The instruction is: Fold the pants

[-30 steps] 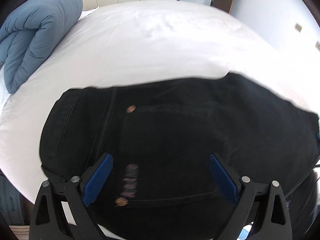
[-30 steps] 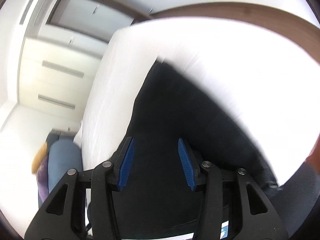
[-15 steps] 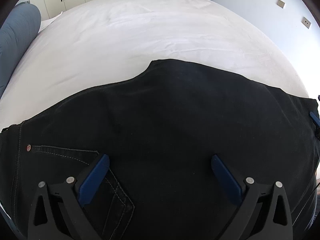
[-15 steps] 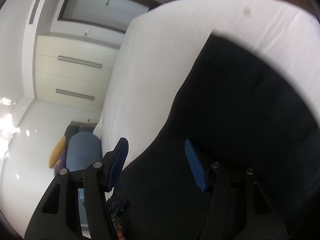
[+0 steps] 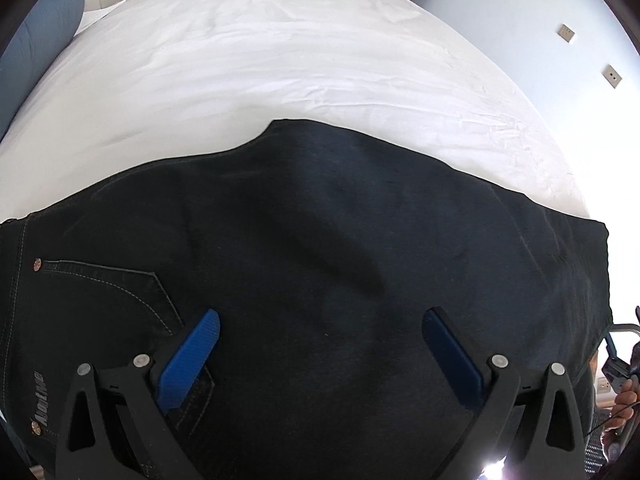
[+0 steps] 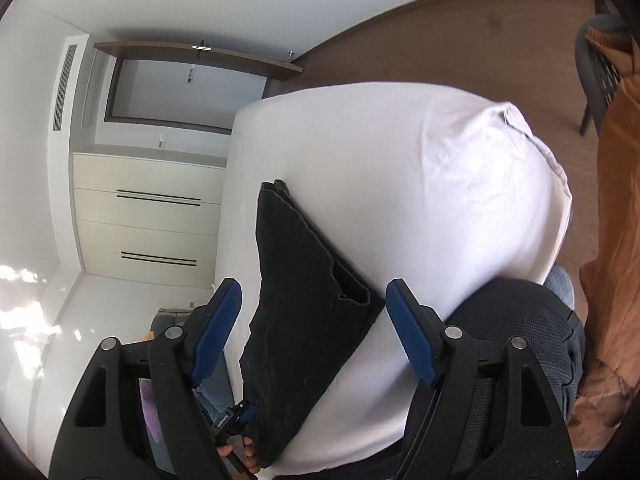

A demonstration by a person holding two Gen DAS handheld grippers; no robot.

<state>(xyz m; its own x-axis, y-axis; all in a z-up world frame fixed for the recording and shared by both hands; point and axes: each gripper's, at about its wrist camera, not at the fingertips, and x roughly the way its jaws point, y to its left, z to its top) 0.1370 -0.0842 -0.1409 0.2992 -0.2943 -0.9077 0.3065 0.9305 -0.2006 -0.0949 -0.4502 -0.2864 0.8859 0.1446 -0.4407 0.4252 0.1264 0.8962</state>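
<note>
Black jeans (image 5: 320,260) lie flat on the white bed (image 5: 280,60), folded lengthwise, with a back pocket and rivets at the left. My left gripper (image 5: 320,344) is open and empty, its blue pads just above the cloth near the bed's front edge. In the right wrist view the jeans (image 6: 304,300) run away across the bed, hem end nearest. My right gripper (image 6: 312,332) is open and empty, its jaws straddling the hem end from above.
A rolled blue duvet (image 5: 36,40) lies at the bed's far left. White drawers (image 6: 148,220) stand beyond the bed. A dark chair (image 6: 600,68) with orange cloth (image 6: 616,220) stands on the wooden floor at the right.
My left gripper slid along the jeans away from the waistband. My right gripper pulled back and opened wider, so the hem end now shows between its pads.
</note>
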